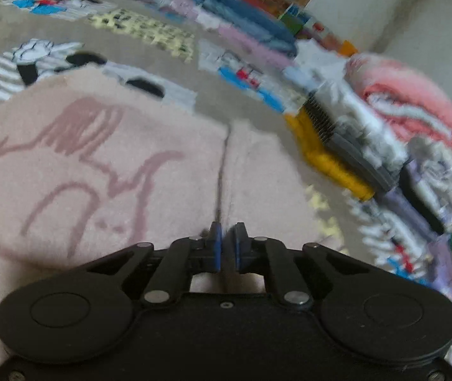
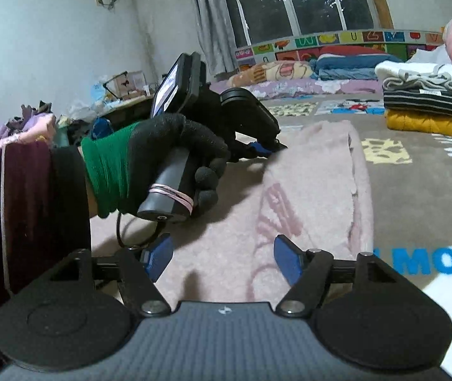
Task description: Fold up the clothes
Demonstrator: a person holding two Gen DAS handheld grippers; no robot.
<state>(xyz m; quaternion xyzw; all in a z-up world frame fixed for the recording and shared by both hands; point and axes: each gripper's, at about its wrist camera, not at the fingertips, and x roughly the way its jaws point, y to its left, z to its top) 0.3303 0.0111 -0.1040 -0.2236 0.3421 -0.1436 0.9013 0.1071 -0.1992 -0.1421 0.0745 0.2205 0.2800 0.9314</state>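
The big cartoon rug [image 2: 416, 190] covers the floor, and the pink fleece garment [image 2: 305, 190] lies on it with its long axis running away from the right gripper. A stack of folded clothes [image 2: 426, 108] sits well apart, off to the right. No containers here, as far as I can see. The left gripper [image 1: 227, 247] is nearer the job. Its pads are pressed nearly together, probably pinching the fleece edge, though blur makes that iffy. The right gripper [image 2: 222, 262] hovers spread wide, holding nothing, with the fleece straight ahead of it.
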